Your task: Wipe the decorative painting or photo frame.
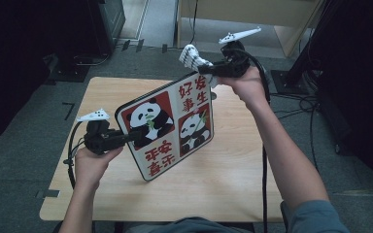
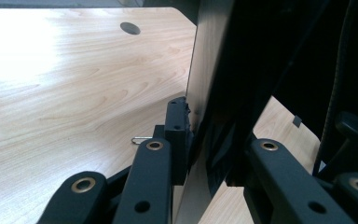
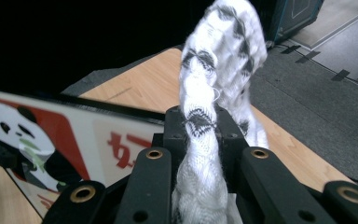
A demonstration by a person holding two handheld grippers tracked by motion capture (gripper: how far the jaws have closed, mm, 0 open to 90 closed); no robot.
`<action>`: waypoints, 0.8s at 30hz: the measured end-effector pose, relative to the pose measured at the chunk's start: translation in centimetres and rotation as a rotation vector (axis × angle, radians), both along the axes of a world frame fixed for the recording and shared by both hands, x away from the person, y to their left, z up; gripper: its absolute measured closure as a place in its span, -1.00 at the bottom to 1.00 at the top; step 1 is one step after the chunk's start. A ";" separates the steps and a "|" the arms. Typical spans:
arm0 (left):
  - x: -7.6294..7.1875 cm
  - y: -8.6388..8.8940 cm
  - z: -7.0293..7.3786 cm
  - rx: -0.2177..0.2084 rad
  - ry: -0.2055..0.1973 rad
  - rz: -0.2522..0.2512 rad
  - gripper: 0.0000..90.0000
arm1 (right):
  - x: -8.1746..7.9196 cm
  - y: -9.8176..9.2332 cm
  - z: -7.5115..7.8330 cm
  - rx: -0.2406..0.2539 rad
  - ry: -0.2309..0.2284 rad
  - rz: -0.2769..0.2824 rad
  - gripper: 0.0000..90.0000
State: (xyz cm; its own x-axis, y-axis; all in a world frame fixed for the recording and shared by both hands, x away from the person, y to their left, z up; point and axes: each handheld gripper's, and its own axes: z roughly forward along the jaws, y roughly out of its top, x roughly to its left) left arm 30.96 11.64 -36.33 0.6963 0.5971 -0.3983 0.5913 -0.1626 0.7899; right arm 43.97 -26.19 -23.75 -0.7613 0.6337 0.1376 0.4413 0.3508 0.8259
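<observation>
Left hand-held gripper (image 1: 135,135) was clamped on the near left edge of the panda board (image 1: 167,125), which stood tilted with its lower corner on the bench (image 1: 233,179). Right hand-held gripper (image 1: 208,68) was closed on a white knitted cloth (image 1: 192,56), held just above the board's top right corner. Judgement: grasping of board and cloth was done; wiping the printed face looked not yet started, cloth apparently clear of the surface.

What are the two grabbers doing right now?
Left gripper: shut on the panda board, holding it tilted on the table.
Right gripper: shut on the white patterned cloth.
</observation>
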 end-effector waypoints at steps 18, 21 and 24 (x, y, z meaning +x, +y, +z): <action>0.3 0.5 -0.2 -0.039 0.032 -0.039 0.74 | -1.7 0.0 -2.0 0.008 -0.025 0.037 0.78; 0.3 0.5 -0.3 -0.046 0.035 -0.040 0.74 | -2.0 0.0 -2.2 0.008 -0.020 0.038 0.78; 0.3 0.5 -0.2 -0.039 0.031 -0.041 0.74 | -2.2 -0.1 -2.3 0.001 -0.021 0.044 0.78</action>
